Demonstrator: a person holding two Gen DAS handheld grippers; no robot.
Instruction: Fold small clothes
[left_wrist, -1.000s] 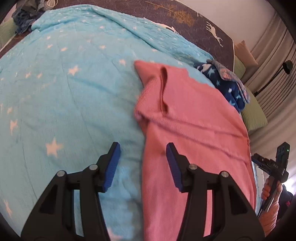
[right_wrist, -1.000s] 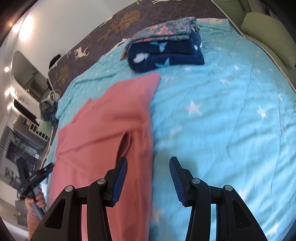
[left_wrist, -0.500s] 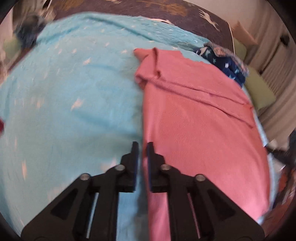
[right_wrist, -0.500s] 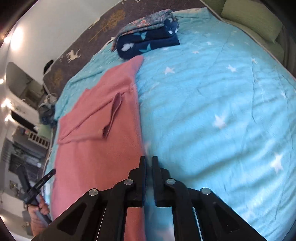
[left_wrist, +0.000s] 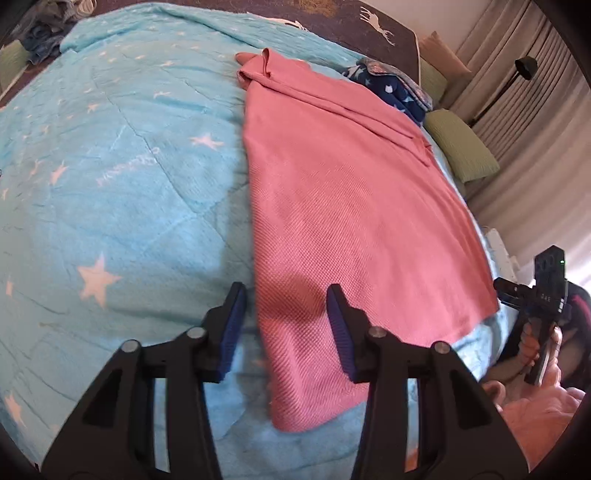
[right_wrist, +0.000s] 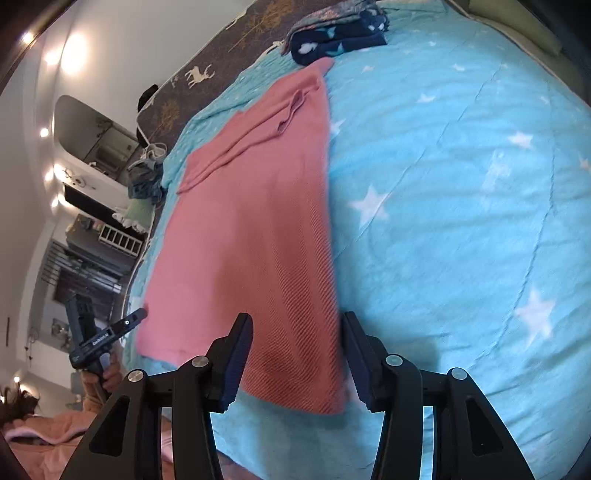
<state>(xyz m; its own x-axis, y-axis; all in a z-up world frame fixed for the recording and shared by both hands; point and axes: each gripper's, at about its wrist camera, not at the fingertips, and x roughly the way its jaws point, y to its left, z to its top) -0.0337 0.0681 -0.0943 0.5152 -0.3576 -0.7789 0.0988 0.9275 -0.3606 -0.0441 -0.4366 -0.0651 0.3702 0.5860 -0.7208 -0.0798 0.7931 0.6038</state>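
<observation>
Both hand-held grippers, left (left_wrist: 284, 326) and right (right_wrist: 297, 354), now stand open and empty, having released the pink knit garment (left_wrist: 354, 206); it lies flat on the star-printed blue bedspread (left_wrist: 122, 177), ready for folding.

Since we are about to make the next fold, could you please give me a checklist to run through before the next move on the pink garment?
1. Pink garment lies spread flat on the blanket: ok.
2. Sleeve is folded in across the garment's far end: ok.
3. Right tongs are empty, jaws opening, with the garment's near right corner between them but not gripped: ok.
4. Near hem is free of wrinkles: cannot tell, it is blurred.
5. Folded navy stack is clear of the garment's far tip: cannot tell.
</observation>
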